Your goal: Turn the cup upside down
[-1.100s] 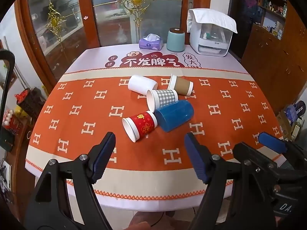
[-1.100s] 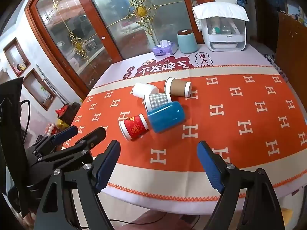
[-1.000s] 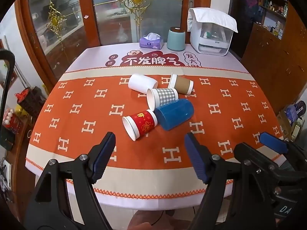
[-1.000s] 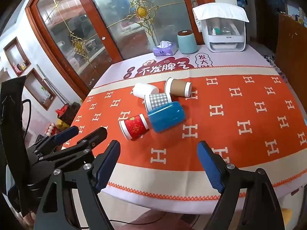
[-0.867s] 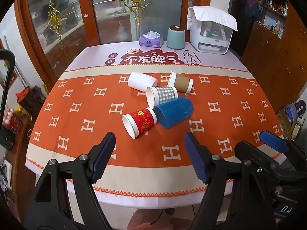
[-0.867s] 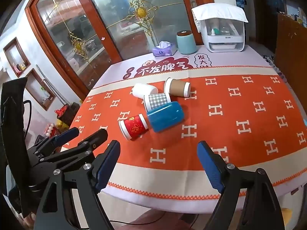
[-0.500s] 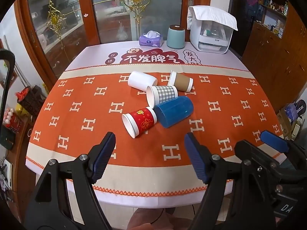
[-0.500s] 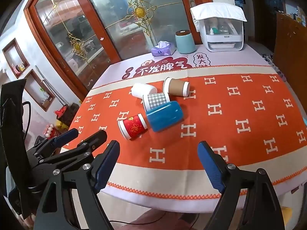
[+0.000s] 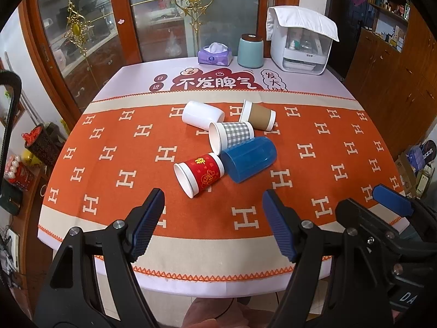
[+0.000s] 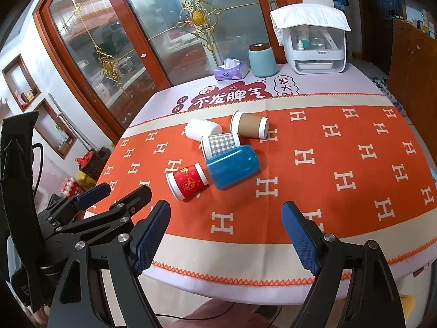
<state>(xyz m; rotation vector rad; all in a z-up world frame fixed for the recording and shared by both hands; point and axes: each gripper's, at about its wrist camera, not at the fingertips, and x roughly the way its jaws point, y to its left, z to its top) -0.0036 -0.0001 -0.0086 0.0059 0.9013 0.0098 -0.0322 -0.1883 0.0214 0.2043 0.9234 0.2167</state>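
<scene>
Blue-padded fingers (image 9: 144,224) of the left gripper (image 9: 211,218) and right gripper (image 10: 226,229) gape apart, grasping nothing, above the near table edge (image 9: 191,270). Farther off, five cups lie toppled: white cup (image 9: 202,115), checked paper cup (image 9: 232,136), red paper cup (image 9: 200,174), blue plastic cup (image 9: 249,159), brown paper cup (image 9: 258,115).

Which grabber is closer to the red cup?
Left, narrowly. The left gripper hangs just before the red cup; the right gripper sits back and to its right.
</scene>
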